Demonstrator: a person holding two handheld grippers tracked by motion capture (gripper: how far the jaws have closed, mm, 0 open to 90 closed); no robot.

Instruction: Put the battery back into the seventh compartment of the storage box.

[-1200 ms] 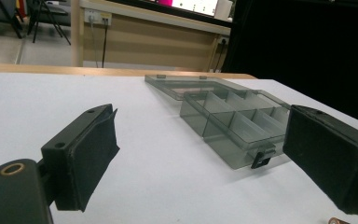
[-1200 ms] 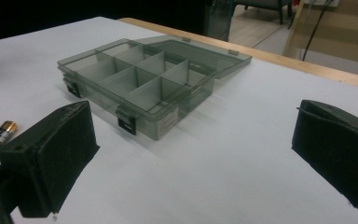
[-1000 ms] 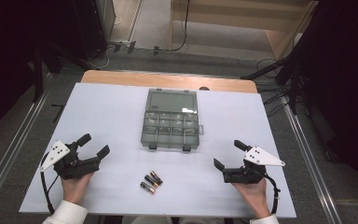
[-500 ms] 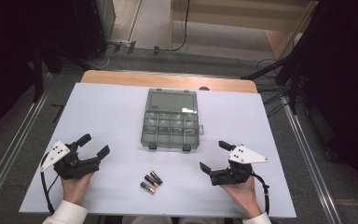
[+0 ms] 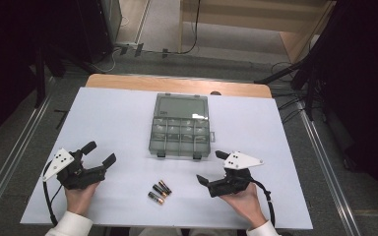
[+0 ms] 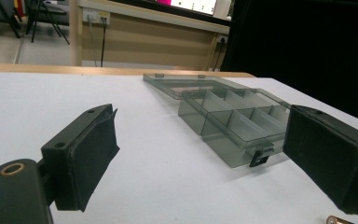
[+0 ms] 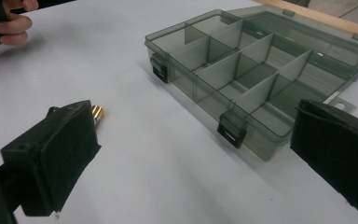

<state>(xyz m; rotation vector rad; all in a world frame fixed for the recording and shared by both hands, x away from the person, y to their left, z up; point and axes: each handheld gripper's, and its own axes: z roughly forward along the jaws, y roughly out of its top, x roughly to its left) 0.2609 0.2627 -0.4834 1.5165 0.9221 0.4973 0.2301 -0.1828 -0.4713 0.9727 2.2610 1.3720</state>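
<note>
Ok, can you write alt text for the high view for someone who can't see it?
An open, empty grey compartment box sits mid-table, three batteries lying before it. The left gripper and right gripper, both open, flank the batteries.

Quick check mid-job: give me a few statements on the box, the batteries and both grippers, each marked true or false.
1. The compartment box lies open, lid folded back. True.
2. Batteries already sit in its compartments. False: the compartments look empty; the batteries lie on the white table.
3. The right gripper is open and holds nothing. True.
4. The left gripper is clamped on a battery. False: its jaws stand apart, empty.
5. The batteries lie between the two grippers. True.
</note>
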